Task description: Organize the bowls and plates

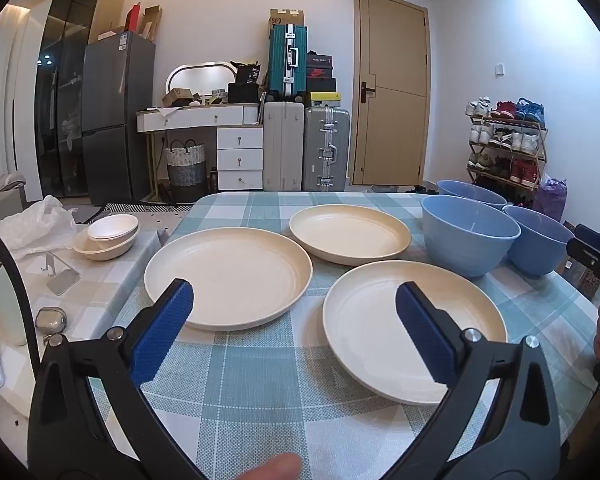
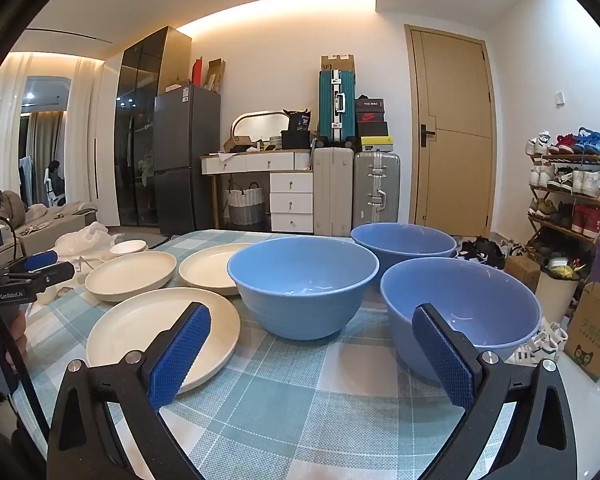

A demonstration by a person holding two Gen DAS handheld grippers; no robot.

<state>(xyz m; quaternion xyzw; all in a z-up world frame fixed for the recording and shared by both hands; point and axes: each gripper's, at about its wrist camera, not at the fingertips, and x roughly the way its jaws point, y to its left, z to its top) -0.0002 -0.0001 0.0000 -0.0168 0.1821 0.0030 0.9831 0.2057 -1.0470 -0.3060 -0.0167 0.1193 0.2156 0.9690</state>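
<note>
Through the left wrist camera, my left gripper (image 1: pixel 294 300) hangs spread wide and holding nothing above the checked tablecloth (image 1: pixel 260 380). Three cream plates lie flat and apart: the left plate (image 1: pixel 228 276) at 10 o'clock from my fingers, the far plate (image 1: pixel 350 234) at 12, the near plate (image 1: pixel 384 320) at 2, its rim running under my right-hand pad. The near plate is probably the first pick. I judge the clean way is to bring one finger low to the cloth under its rim and the other over the lip, then pinch. The rim is shallow and smooth, so it may slide instead of lifting.

Through the right wrist camera, my right gripper (image 2: pixel 312 336) is equally released and empty. Three blue bowls stand upright: the middle bowl (image 2: pixel 302 288) at 12 o'clock, the right bowl (image 2: pixel 472 300) at 2 behind my right-hand pad, the far bowl (image 2: pixel 404 240) at 1. Here I would grip one wall from above, a finger inside and one outside, and nest it straight down into the next bowl, keeping clear of the table edge beside the right bowl.
</note>
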